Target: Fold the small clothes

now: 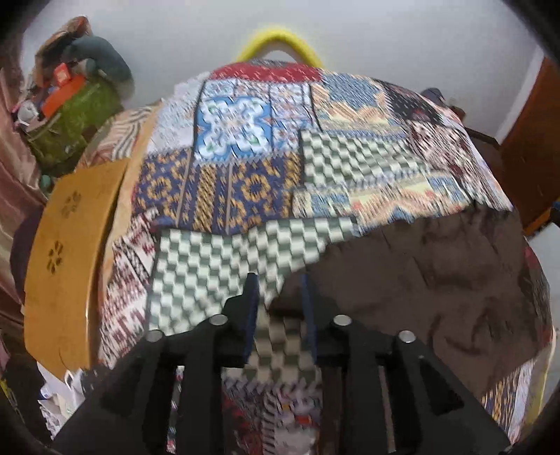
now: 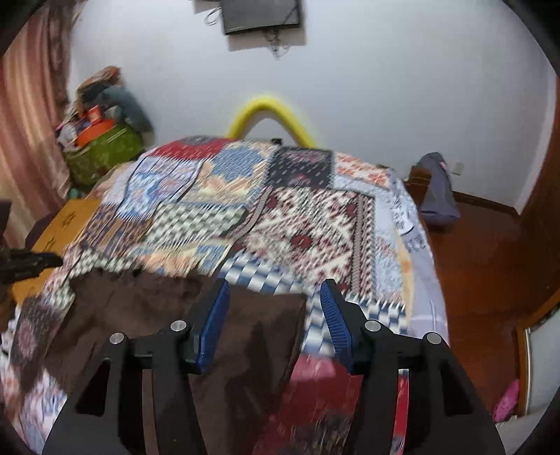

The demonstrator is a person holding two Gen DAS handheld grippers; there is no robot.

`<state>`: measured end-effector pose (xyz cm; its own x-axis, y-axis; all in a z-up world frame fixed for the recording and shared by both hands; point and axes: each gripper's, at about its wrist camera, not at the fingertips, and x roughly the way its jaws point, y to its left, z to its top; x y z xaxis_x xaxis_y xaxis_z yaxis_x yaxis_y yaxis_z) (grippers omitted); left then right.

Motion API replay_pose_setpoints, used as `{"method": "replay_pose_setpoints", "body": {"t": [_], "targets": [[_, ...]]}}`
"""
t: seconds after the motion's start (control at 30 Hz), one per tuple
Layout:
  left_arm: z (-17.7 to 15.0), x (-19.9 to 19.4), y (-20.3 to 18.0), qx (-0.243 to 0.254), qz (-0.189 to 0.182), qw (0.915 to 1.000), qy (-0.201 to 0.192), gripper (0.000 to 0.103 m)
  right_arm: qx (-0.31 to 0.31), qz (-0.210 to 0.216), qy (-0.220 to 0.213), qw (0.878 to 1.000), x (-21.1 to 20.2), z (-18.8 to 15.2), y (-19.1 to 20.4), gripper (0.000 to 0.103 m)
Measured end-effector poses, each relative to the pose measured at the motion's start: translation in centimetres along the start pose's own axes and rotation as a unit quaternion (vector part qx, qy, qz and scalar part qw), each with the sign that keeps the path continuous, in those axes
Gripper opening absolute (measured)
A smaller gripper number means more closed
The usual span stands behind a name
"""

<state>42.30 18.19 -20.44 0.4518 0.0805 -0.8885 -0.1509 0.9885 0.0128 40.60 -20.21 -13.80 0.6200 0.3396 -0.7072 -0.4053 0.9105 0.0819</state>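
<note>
Brown cloth (image 2: 157, 315), the garment to fold, lies on the patchwork quilt (image 2: 308, 224) that covers the bed, at its near edge. Both views are motion-blurred, so its seams and shape are hard to make out, and each frame cuts off its near part behind the gripper bodies.

From the left wrist, the cloth (image 1: 420, 280) fills the right half, its left edge just ahead of the left gripper (image 1: 280, 283). That gripper's jaws stand a little apart with nothing between them, and checked quilt (image 1: 217, 259) shows through the gap.

From the right wrist, the right gripper (image 2: 274, 290) hangs over the cloth's right edge, jaws wide apart and gripping nothing. The left finger lies over brown fabric, the right one over blue-and-white check. The left gripper's tip (image 2: 31, 264) pokes in at the left frame edge, too blurred to tell its state from here.

Only the right view shows the wall screen (image 2: 262, 14), cut off at the top, the wooden floor (image 2: 483, 252) and a grey bag (image 2: 437, 189). Both show the yellow arch (image 2: 273, 112) behind the bed and a green bag (image 2: 105, 150) piled with clutter. A wooden board (image 1: 70, 245) with cut-out flowers shows best in the left view.

No writing is legible.
</note>
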Motion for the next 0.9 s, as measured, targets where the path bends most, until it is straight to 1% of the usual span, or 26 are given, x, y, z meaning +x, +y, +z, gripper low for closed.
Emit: {"method": "replay_pose_setpoints", "body": {"t": [0.07, 0.17, 0.23, 0.37, 0.47, 0.57, 0.63, 0.7, 0.73, 0.77, 0.8, 0.83, 0.87, 0.9], "targets": [[-1.9, -0.7, -0.4, 0.012, -0.008, 0.9999, -0.001, 0.045, 0.000, 0.019, 0.010, 1.000, -1.1, -1.9, 0.6, 0.050], [-5.2, -1.8, -0.9, 0.020, -0.023, 0.9995, 0.001, 0.057, 0.003, 0.036, 0.024, 0.999, -2.2, -4.4, 1.3, 0.050], [-7.2, -2.2, -1.2, 0.024, -0.034, 0.9991, 0.010, 0.059, 0.003, 0.046, 0.038, 0.998, -2.8, -6.5, 2.0, 0.050], [-11.1, -2.7, -1.4, 0.026, -0.044, 0.9984, 0.024, 0.061, 0.013, 0.056, 0.061, 0.996, -3.3, -10.0, 2.8, 0.051], [-13.7, -2.8, -1.7, 0.035, -0.051, 0.9974, 0.037, 0.061, 0.028, 0.061, 0.075, 0.995, -2.7, -11.8, 2.7, 0.051], [-15.7, -2.6, -2.1, 0.044, -0.043, 0.9972, 0.043, 0.061, 0.057, 0.076, 0.086, 0.992, -2.0, -13.1, 2.4, 0.051], [-16.2, -2.1, -2.3, 0.043, -0.037, 0.9973, 0.047, 0.061, 0.076, 0.086, 0.086, 0.990, -1.7, -13.5, 2.3, 0.051], [-16.2, -1.6, -2.4, 0.033, -0.040, 0.9977, 0.042, 0.055, 0.088, 0.092, 0.079, 0.989, -1.6, -13.5, 2.2, 0.051], [-16.1, -1.6, -2.3, 0.031, -0.043, 0.9978, 0.039, 0.046, 0.094, 0.096, 0.077, 0.988, -1.6, -13.4, 2.2, 0.050], [-15.9, -1.5, -2.5, 0.028, -0.048, 0.9978, 0.036, 0.034, 0.097, 0.100, 0.078, 0.987, -1.7, -13.4, 2.3, 0.042], [-15.7, -1.4, -2.6, 0.027, -0.052, 0.9977, 0.034, 0.028, 0.098, 0.104, 0.083, 0.986, -1.6, -13.4, 2.4, 0.034], [-15.5, -1.3, -2.9, 0.028, -0.051, 0.9978, 0.030, 0.019, 0.095, 0.102, 0.088, 0.986, -1.4, -13.4, 2.7, 0.019], [-15.3, -1.2, -3.2, 0.031, -0.044, 0.9983, 0.024, 0.010, 0.090, 0.101, 0.089, 0.987, -1.2, -13.5, 3.0, 0.013], [-15.2, -1.2, -3.4, 0.034, -0.037, 0.9986, 0.019, 0.007, 0.085, 0.098, 0.085, 0.988, -1.4, -13.4, 3.1, 0.013]]}}
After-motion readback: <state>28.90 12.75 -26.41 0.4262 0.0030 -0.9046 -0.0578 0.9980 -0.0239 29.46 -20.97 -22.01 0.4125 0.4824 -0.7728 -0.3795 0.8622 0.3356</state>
